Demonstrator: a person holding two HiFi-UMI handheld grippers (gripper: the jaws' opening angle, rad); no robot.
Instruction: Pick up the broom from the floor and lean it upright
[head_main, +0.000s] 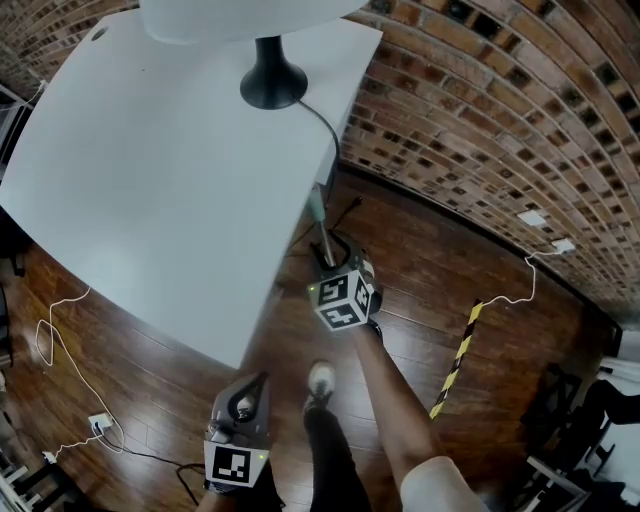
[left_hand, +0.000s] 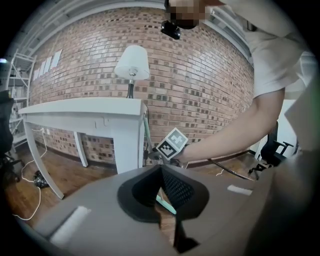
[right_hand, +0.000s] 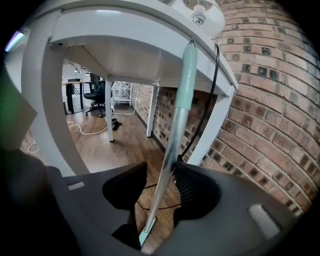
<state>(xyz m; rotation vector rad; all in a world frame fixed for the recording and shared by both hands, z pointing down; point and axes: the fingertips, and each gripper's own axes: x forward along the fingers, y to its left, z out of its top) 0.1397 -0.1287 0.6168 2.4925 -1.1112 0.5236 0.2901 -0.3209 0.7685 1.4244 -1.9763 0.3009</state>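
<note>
Brick wall (head_main: 480, 120) behind white table (head_main: 170, 170); broom (right_hand: 180, 115) stands upright, handle top leaning on the table edge. Right gripper (right_hand: 161, 167) just beside table, jaws apart with handle between them. Left gripper (left_hand: 161, 167) further from table, jaws closed, empty

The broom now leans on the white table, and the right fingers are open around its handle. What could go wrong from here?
1. The broom handle meets the table only near its top, at the edge; it may slide sideways and fall.
2. It stands between the open fingers of the right gripper, close to one; pulling back carelessly could knock it.
3. The lamp cable hangs beside it and might get snagged.
</note>
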